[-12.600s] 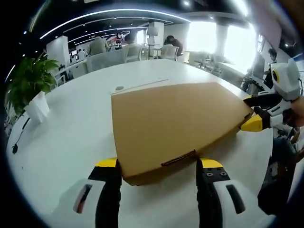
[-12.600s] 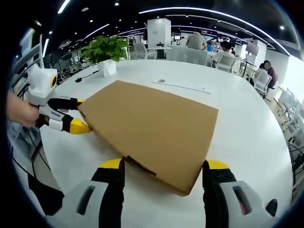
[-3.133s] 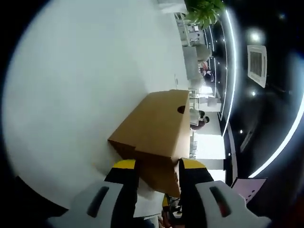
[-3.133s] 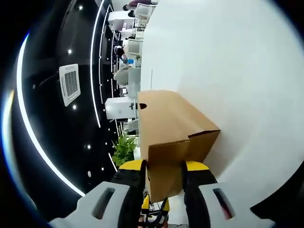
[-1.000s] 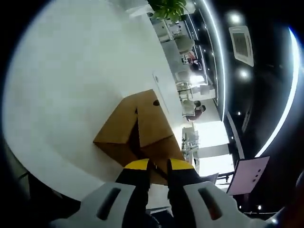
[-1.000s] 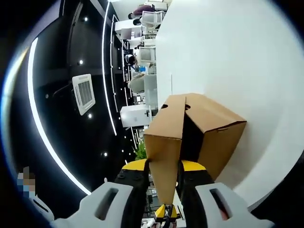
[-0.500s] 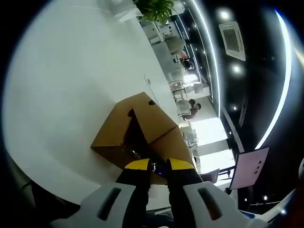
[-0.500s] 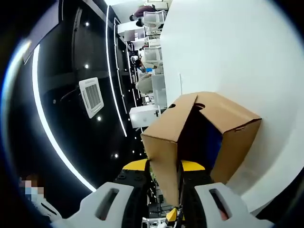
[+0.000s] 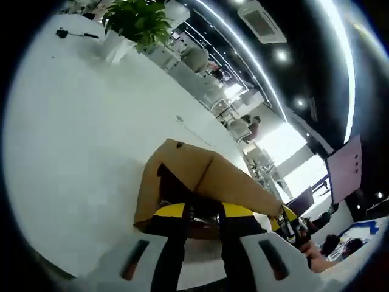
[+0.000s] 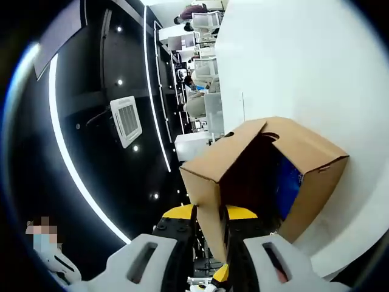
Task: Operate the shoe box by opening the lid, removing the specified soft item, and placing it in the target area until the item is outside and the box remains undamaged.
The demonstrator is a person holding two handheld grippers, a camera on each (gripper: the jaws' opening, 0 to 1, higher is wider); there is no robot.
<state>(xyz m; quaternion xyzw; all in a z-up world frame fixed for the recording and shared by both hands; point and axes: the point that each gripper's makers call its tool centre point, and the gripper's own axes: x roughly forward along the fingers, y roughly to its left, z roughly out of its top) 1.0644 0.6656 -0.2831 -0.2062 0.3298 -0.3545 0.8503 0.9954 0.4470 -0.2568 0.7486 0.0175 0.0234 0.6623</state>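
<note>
A brown cardboard shoe box (image 9: 148, 193) sits on the white table (image 9: 73, 121) with its lid (image 9: 237, 182) raised at an angle. My left gripper (image 9: 203, 213) is shut on the lid's front edge, with the dark inside of the box just behind it. In the right gripper view the lid (image 10: 209, 173) stands well above the box (image 10: 316, 182), and my right gripper (image 10: 209, 214) is shut on its front flap. A blue soft item (image 10: 289, 179) lies inside, partly hidden by the box wall. The right gripper's yellow tip (image 9: 287, 215) shows past the lid's far corner.
A potted green plant (image 9: 137, 23) in a white pot stands at the far end of the table, with a black cable (image 9: 73, 34) beside it. Chairs and seated people (image 9: 249, 129) are beyond the table. A person's hand (image 9: 316, 252) shows at the lower right.
The lid has swung further up from the box with both grippers still shut on it. The opening is wider and more of the blue item shows inside.
</note>
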